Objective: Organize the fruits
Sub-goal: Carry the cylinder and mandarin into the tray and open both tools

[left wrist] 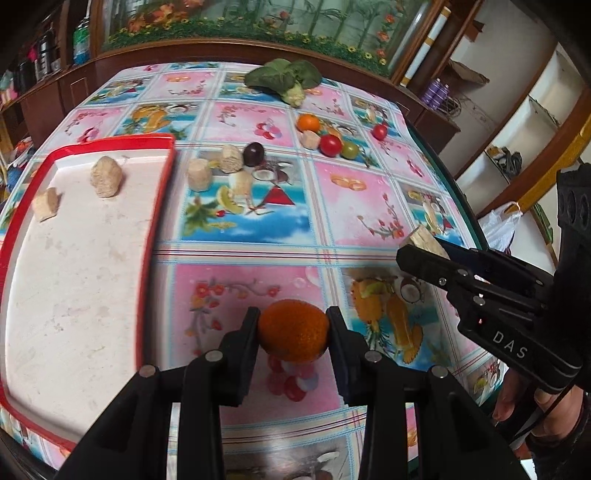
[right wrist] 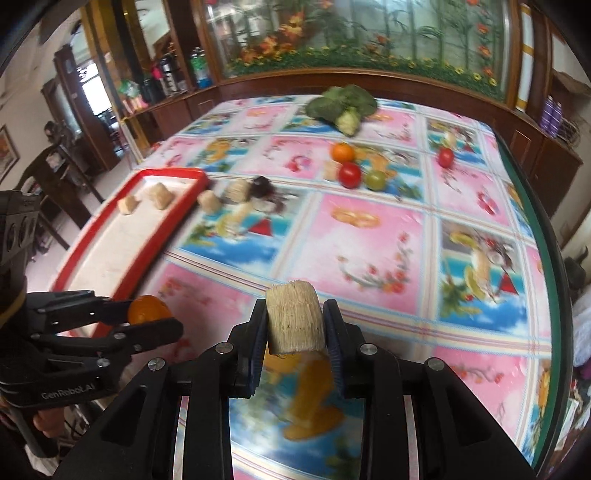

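My left gripper (left wrist: 293,328) is shut on an orange (left wrist: 293,330) and holds it above the table, just right of the red-rimmed tray (left wrist: 147,236). It also shows in the right wrist view (right wrist: 147,314). My right gripper (right wrist: 295,325) is shut on a beige cob-like chunk (right wrist: 293,317), and shows at the right of the left wrist view (left wrist: 424,247). The tray holds two beige chunks (left wrist: 105,177). More beige chunks (left wrist: 199,175), a dark plum (left wrist: 253,153), another orange (left wrist: 308,123), red tomatoes (left wrist: 330,144) and a green tomato (left wrist: 350,149) lie on the table.
A leafy green vegetable (left wrist: 284,77) lies at the table's far edge. The table has a colourful fruit-print cloth (left wrist: 351,206). A wooden cabinet with glass doors (left wrist: 258,22) stands behind. Shelves (left wrist: 517,122) are at the right. The table's right edge (left wrist: 454,192) is near my right gripper.
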